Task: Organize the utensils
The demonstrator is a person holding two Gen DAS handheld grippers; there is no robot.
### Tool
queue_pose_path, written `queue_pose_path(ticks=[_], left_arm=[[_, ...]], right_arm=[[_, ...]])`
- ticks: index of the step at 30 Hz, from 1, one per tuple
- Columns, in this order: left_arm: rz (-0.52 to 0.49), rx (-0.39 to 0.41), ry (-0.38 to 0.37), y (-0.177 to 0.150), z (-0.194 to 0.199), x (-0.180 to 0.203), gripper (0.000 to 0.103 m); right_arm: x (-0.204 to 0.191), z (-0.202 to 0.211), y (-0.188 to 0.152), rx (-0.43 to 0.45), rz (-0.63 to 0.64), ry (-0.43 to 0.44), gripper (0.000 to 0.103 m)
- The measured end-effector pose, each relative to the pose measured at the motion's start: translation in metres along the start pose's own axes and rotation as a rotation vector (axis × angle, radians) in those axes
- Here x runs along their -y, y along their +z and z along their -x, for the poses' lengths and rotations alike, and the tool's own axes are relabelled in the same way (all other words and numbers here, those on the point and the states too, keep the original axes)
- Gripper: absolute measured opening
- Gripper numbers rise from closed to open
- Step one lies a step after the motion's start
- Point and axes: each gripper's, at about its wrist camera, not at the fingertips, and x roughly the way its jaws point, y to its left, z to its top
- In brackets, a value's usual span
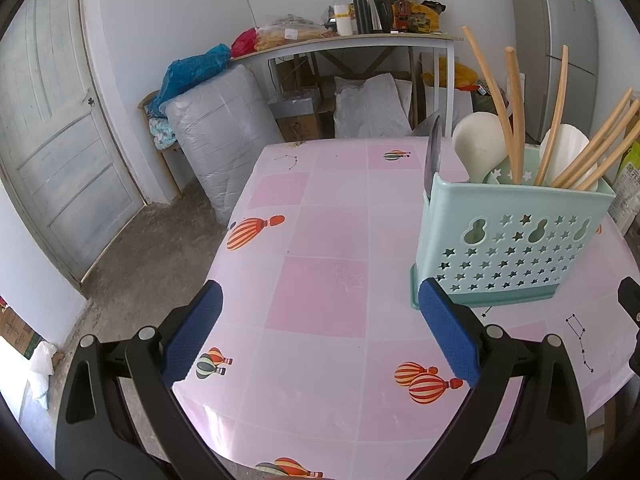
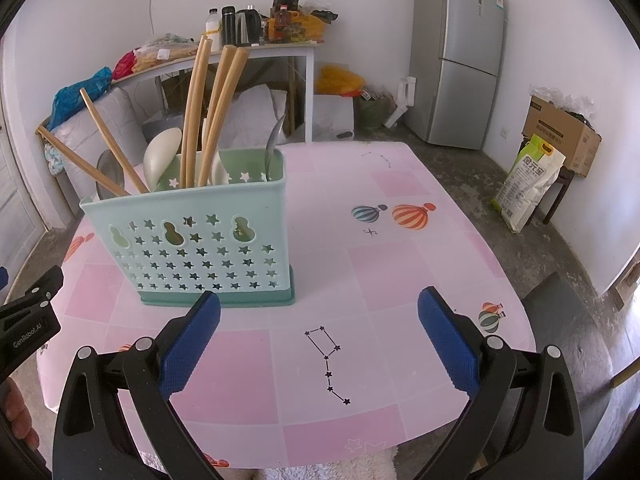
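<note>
Both the left gripper (image 1: 320, 332) and right gripper (image 2: 320, 336) are hovering wide open, gripping nothing, over the pink checked balloon-print tablecloth (image 2: 400, 280). The mint-green star-perforated plastic utensil caddy (image 2: 200, 240) is standing upright on it, holding wooden chopsticks (image 2: 192, 120) and white spoons (image 2: 160, 156). A grey refrigerator (image 2: 460, 52) is standing against the white back wall.

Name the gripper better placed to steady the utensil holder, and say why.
Probably either, slightly the right. The right gripper is open, the utensil holder just ahead of its left finger. The left gripper, also open, faces mostly bare table.

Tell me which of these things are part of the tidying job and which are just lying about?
Job: mint-green star-cut plastic utensil caddy; long wooden chopsticks; white plastic spoon; metal spoon.

Lying about: grey refrigerator; black kettle; yellow rice bag.
</note>
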Motion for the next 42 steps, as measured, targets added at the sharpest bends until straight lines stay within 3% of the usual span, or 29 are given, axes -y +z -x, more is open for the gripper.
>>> queue_pose_path(ticks=[42], left_arm=[[0.003, -0.007, 0.001, -0.0008, -0.0011, -0.0018, 0.094]], right_arm=[[0.0034, 0.0, -0.0006, -0.003, -0.005, 0.001, 0.096]])
